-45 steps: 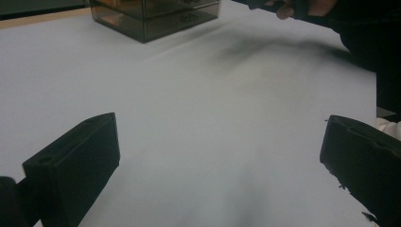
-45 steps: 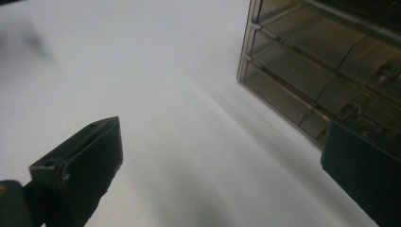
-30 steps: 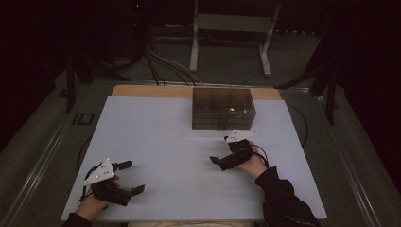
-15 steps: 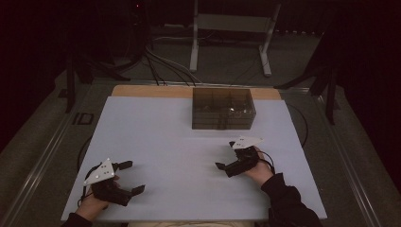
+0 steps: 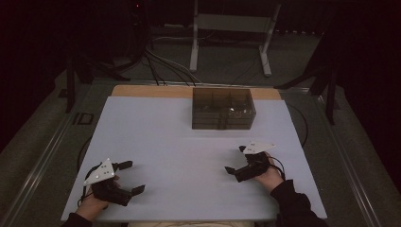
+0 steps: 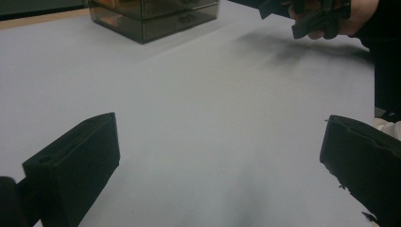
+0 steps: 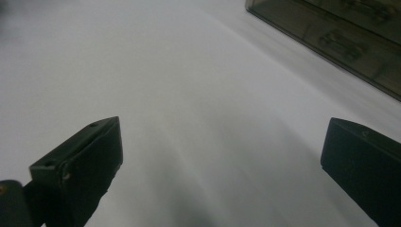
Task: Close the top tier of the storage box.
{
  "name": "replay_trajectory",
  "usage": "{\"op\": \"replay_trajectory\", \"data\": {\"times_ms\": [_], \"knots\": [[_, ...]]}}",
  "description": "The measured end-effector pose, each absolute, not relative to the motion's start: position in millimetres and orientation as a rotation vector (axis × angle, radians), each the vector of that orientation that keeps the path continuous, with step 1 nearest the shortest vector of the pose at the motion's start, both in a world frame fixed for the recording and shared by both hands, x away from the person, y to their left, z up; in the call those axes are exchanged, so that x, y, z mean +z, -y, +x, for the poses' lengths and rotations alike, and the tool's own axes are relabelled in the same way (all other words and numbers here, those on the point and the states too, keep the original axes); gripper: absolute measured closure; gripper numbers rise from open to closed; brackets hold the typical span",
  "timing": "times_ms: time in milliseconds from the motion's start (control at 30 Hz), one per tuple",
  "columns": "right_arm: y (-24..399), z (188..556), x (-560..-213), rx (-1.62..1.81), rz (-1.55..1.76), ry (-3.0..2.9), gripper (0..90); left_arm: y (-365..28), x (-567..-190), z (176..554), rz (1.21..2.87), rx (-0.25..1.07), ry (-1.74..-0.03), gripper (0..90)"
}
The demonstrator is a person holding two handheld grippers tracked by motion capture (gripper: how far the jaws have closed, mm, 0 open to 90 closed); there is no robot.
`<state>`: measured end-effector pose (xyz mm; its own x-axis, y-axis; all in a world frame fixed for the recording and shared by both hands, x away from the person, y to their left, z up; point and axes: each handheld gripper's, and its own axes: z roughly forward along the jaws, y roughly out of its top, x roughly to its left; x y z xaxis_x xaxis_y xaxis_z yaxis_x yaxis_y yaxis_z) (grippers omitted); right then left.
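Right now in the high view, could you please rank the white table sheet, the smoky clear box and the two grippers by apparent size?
1. White table sheet.
2. Smoky clear box.
3. Left gripper and right gripper: alike, no ranking.

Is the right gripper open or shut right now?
Open. In the right gripper view its two black jaws stand far apart with bare white table between them, and the right gripper holds nothing in the high view.

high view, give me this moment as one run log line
left gripper: open, empty, near table edge | right gripper: open, empty, short of box | smoky clear box: far side of white table, untouched
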<state>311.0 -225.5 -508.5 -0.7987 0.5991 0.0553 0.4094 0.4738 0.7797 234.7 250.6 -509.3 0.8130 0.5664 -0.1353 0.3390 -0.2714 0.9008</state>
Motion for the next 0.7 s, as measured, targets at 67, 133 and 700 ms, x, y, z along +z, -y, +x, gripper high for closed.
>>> {"op": "replay_trajectory", "data": {"times_ms": [67,133,700], "knots": [[231.6,309.0,-508.8,1.231,0.889,-2.486,0.2,-250.6,-509.3,234.9,1.885,0.255,-0.683,0.0],[237.6,307.0,-509.7,1.222,0.902,-2.481,0.2,-250.4,-509.4,234.8,1.885,0.254,-0.682,0.0],[275.0,300.0,-514.9,1.197,1.058,-2.405,0.2,-250.0,-510.0,235.5,1.891,0.253,-0.681,0.0]]}}
